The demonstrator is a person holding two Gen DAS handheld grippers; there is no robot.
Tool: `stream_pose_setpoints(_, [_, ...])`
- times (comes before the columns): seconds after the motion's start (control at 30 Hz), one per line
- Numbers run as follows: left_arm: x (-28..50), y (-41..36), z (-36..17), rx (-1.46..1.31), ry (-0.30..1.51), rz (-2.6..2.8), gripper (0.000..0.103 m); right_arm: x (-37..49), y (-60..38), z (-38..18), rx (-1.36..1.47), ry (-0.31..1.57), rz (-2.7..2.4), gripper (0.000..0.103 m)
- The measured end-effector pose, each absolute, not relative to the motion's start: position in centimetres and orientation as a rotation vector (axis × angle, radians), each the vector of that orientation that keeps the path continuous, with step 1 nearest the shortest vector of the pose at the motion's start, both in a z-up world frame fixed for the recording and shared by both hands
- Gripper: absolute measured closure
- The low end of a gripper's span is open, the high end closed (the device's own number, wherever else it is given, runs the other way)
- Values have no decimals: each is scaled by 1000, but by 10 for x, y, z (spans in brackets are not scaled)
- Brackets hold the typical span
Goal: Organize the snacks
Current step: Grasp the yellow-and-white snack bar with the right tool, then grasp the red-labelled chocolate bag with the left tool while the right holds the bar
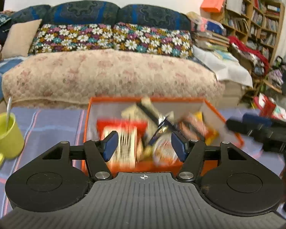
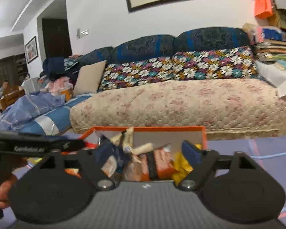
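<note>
Orange box (image 1: pixel 215 108): heaped with snack packets (image 1: pixel 122 141), none visibly left on desk beside it. Left tool (image 1: pixel 143 146), right tool (image 2: pixel 149 152): released, empty, hovering near its front.

Orange box (image 1: pixel 212 106), yellow-green mug (image 1: pixel 6 136), daisy-patterned cushions (image 1: pixel 112 38), seemingly plaid purple tablecloth (image 1: pixel 53 122)

R tool (image 2: pixel 147 152) open, empty, above orange box (image 2: pixel 204 133) w/ snack packs (image 2: pixel 162 164).

Floral-covered sofa (image 2: pixel 181 99), white wall (image 2: pixel 104 9)
</note>
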State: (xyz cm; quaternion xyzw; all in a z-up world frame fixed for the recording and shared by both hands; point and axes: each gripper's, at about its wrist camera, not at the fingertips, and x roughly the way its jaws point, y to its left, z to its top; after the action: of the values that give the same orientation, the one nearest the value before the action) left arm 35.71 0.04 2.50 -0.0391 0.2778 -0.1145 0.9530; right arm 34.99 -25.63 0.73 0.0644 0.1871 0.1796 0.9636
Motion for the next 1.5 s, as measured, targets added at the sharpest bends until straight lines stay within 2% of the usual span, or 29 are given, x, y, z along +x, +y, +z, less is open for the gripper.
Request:
stream_pose_setpoints(0.13, [314, 6, 4, -65, 632, -245, 71, 309, -269, -1, 164, 432, 375, 10])
stream_pose_setpoints(0.3, [270, 10, -23, -51, 682, -225, 61, 259, -249, -42, 81, 542, 412, 7])
stream_pose_setpoints(0.37, [264, 10, -31, -63, 701, -224, 61, 255, -235, -60, 41, 600, 442, 10])
stream_pose_setpoints(0.47, [262, 11, -36, -82, 714, -229, 61, 266, -220, -73, -25, 619, 438, 20])
stream_pose_setpoints(0.53, [262, 11, -37, -82, 709, -242, 60, 280, -219, -79, -6, 653, 424, 21])
stream_pose_setpoints(0.57, [263, 11, -38, -86, 711, -247, 62, 288, -218, -85, 16, 685, 432, 25])
stream_pose_setpoints(0.6, [264, 10, -40, -92, 716, -263, 64, 295, -216, -91, 26, 714, 437, 36])
stream_pose_setpoints(0.63, [266, 8, -40, -100, 724, -283, 70, 297, -213, -95, 28, 726, 444, 37])
stream_pose_setpoints(0.67, [270, 7, -40, -110, 736, -309, 80, 293, -207, -95, 1, 720, 445, 44])
stream_pose_setpoints(0.7, [270, 6, -41, -123, 748, -337, 86, 289, -202, -93, -33, 720, 453, 50])
stream_pose_setpoints(0.73, [271, 3, -43, -130, 758, -368, 97, 285, -198, -92, -46, 715, 469, 51])
stream_pose_setpoints(0.77, [271, 1, -44, -131, 769, -383, 101, 281, -197, -92, -50, 711, 480, 53])
stream_pose_setpoints(0.9, [264, -9, -44, -126, 768, -417, 97, 265, -195, -85, -87, 690, 500, 54])
stream_pose_setpoints(0.97, [260, -13, -44, -126, 766, -458, 80, 255, -199, -80, -98, 670, 521, 54])
stream_pose_setpoints(1.0, [258, -15, -45, -122, 772, -478, 78, 250, -201, -80, -118, 663, 527, 54])
stream_pose_setpoints(1.13, [257, -31, -53, -94, 816, -560, 77, 234, -213, -88, -182, 670, 576, 54])
stream_pose_setpoints(1.27, [253, -47, -58, -37, 822, -539, 79, 225, -220, -95, -219, 684, 597, 48])
stream_pose_setpoints(1.3, [252, -46, -55, -27, 807, -526, 78, 225, -223, -94, -209, 692, 594, 41])
stream_pose_setpoints(1.33, [251, -43, -52, -24, 793, -517, 77, 225, -227, -91, -183, 693, 588, 37])
stream_pose_setpoints(1.4, [250, -30, -42, -26, 746, -462, 69, 226, -234, -81, -129, 668, 578, 26])
stream_pose_setpoints(1.43, [251, -23, -37, -33, 721, -429, 60, 227, -237, -73, -98, 642, 565, 21])
stream_pose_setpoints(1.47, [254, -15, -34, -42, 700, -394, 57, 229, -238, -67, -72, 617, 547, 11])
stream_pose_setpoints(1.5, [257, -7, -32, -50, 687, -358, 57, 233, -238, -61, -47, 596, 530, 8])
